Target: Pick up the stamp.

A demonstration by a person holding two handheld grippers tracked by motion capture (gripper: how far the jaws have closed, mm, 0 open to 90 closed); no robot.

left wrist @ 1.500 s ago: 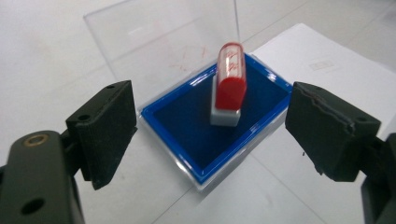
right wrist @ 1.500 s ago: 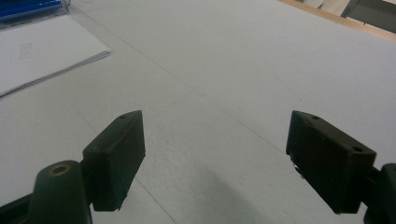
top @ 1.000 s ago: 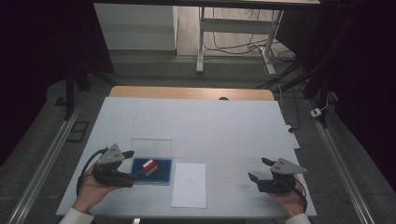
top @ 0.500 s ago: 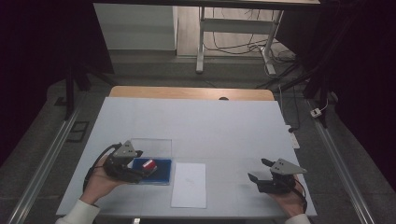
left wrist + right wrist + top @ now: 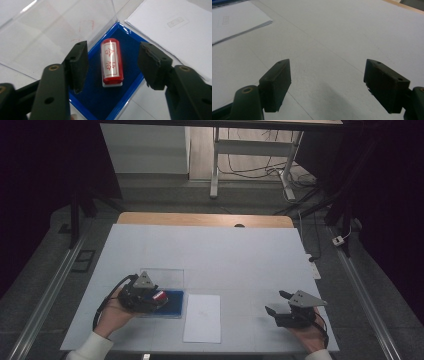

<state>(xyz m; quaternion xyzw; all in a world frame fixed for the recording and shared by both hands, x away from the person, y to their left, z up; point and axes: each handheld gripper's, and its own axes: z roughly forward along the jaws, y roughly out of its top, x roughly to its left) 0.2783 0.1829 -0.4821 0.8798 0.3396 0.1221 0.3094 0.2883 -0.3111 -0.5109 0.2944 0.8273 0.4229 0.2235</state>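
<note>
- left gripper [image 5: 112, 65]: since the earlier frames it has come forward and right over the blue tray; jaws have just been closing, now at a middling gap, the red stamp between them, pads clear of it on both sides.
- red stamp [image 5: 111, 62]: cylinder with red characters on a pale label, lying on its side on the blue pad inside the tray; same spot as before.
- blue tray [image 5: 130, 92]: shallow, blue-rimmed, near the front left of the table, its clear lid [image 5: 62, 27] open and lying flat beyond it.
- right gripper [image 5: 325, 82]: unmoved at the front right, held low over bare table; jaws wide, nothing between them.
- paper sheet [image 5: 202, 317]: white, just right of the tray, between the two grippers; unchanged.
- table [image 5: 225, 255]: pale grey-white top, with a wooden strip along the far edge.
- room beyond: dim; grey floor, a metal rail on each side, a white desk frame [image 5: 216, 165] with loose cables, dark surroundings.
</note>
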